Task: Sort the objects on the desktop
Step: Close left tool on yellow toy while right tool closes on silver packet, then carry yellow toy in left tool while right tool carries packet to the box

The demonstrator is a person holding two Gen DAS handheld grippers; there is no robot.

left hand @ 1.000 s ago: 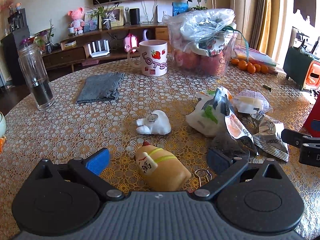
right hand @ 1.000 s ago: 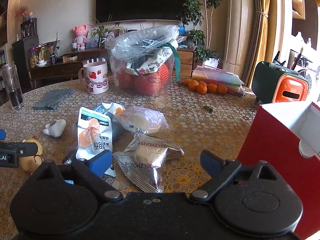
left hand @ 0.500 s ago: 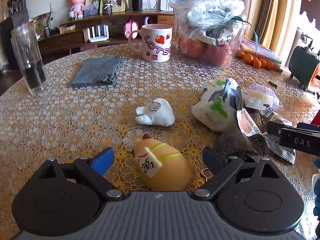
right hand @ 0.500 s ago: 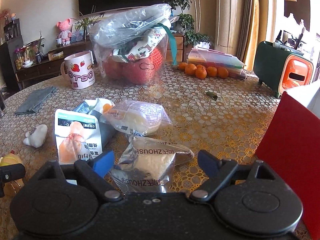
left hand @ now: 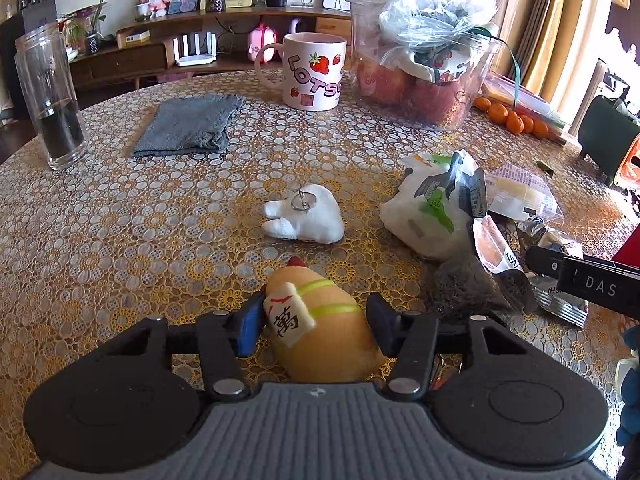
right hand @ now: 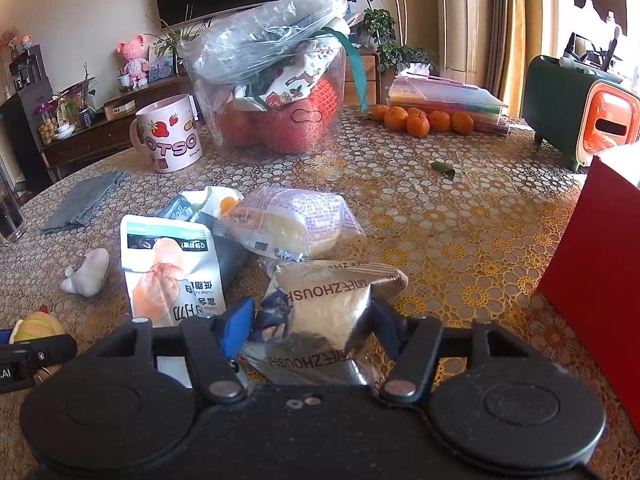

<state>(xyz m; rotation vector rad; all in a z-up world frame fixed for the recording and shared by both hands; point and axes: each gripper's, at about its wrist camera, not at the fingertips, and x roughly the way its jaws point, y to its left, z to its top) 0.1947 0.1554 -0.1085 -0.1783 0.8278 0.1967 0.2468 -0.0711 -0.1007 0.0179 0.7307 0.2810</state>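
**Both grippers closing on their items**

While your left gripper (left hand: 316,320) is pinching the yellow squishy toy (left hand: 320,328) between its pads, low on the counter (left hand: 120,220), your right gripper (right hand: 312,322) is squeezing the silver snack packet (right hand: 320,320) the same way, its foil crumpling between the fingers. Neither jaw is fully shut; each is stopping against what it is holding.

Only your left view is showing the glass jar (left hand: 50,96) at the counter's left edge and the white tooth-shaped keychain (left hand: 306,218) lying ahead of the toy with bare cloth around it. Only your right view is showing the red box (right hand: 600,256) standing close on the right and the green-and-orange case (right hand: 580,112) behind it.

Between the two grippers the other snack bags (right hand: 172,268) are crowding together, touching one another. Open counter is lying ahead and right of the packet, toward the oranges (right hand: 420,120).
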